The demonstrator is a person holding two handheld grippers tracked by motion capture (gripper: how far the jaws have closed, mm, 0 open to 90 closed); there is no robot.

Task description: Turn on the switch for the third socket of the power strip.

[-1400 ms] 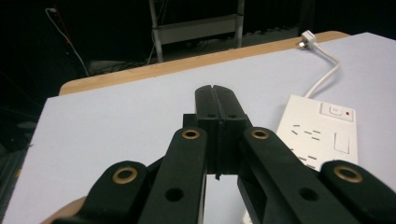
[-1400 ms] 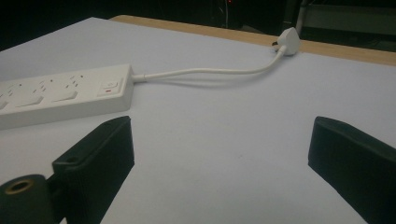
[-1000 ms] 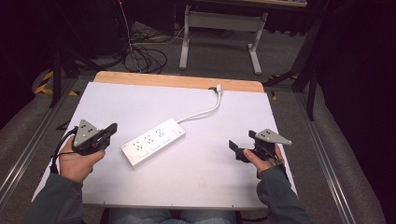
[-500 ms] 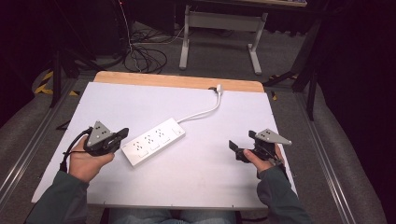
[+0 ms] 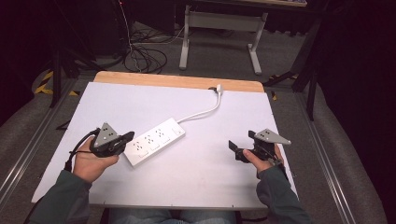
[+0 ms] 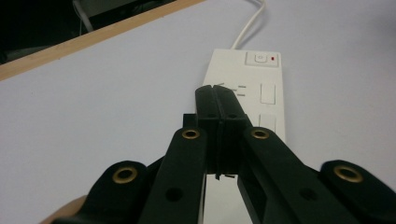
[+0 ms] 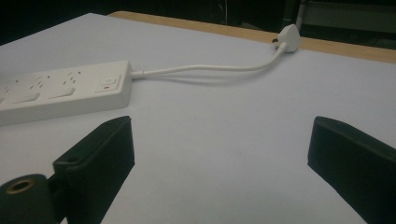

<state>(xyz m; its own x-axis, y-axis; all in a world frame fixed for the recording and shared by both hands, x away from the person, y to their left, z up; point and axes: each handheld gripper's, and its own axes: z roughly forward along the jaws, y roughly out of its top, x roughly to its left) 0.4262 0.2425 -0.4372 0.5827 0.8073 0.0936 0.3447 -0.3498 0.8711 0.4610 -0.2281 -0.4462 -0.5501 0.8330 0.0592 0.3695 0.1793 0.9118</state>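
Long white plastic power strip [image 5: 154, 142] w/ red-dot switch, mid smooth white surface [image 5: 205, 168]. Left hand-held gripper [image 6: 218, 100] closed tight, empty, over strip. Right hand-held gripper [image 7: 219, 154] spread wide, empty.

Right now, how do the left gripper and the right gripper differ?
The left gripper has its jaws pressed shut; the right gripper has its jaws spread wide. The left gripper sits at the near end of the power strip; the right gripper hangs over bare table, apart from the strip. Both are hand-held, with black jaws.
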